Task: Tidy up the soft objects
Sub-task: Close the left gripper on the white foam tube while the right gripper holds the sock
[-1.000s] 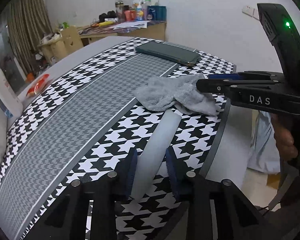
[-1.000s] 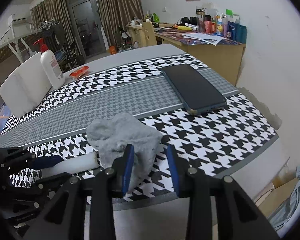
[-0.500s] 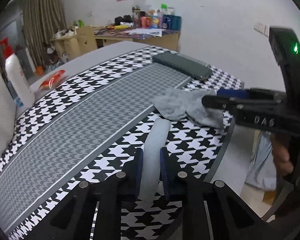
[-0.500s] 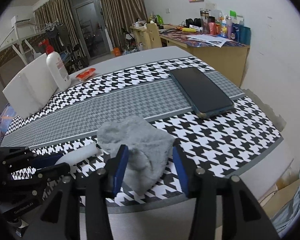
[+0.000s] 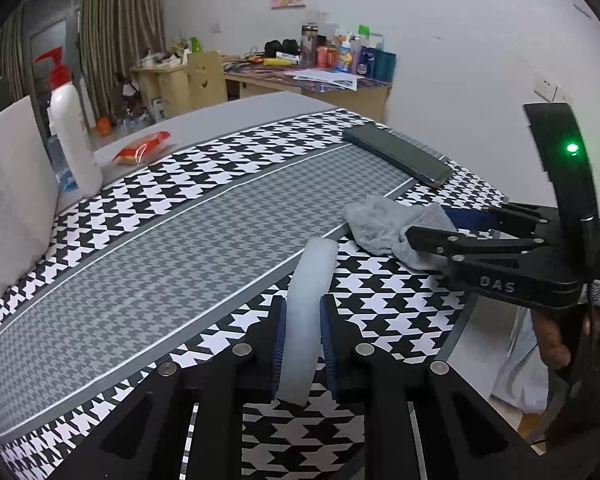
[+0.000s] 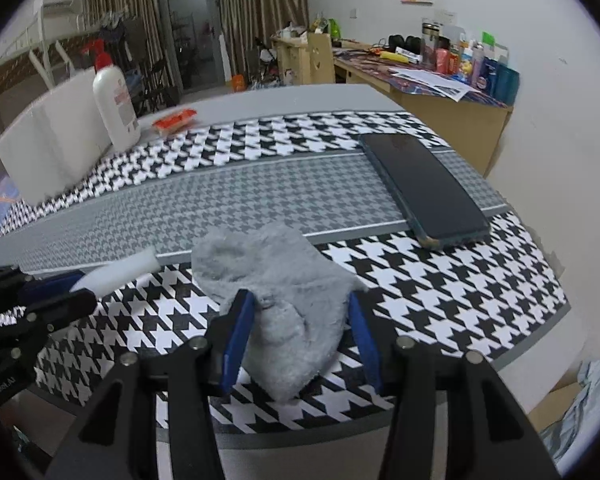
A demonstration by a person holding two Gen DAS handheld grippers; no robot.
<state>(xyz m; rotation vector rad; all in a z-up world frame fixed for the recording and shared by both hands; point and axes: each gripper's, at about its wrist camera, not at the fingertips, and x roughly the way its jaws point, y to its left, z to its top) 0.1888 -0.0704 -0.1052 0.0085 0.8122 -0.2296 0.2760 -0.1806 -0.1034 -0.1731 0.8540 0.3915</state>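
Two soft things are not yet sorted: left claw grips the white foam strip on the bench; right claw is open around the grey cloth, nothing moved away.

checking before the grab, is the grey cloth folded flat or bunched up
Bunched up: the grey fleece cloth lies in a rumpled heap with loose folds, on the houndstooth mat, between the right gripper's open fingers.

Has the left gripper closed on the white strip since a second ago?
Yes. The left gripper has narrowed onto the white strip, which lies as before, pointing toward the grey cloth.
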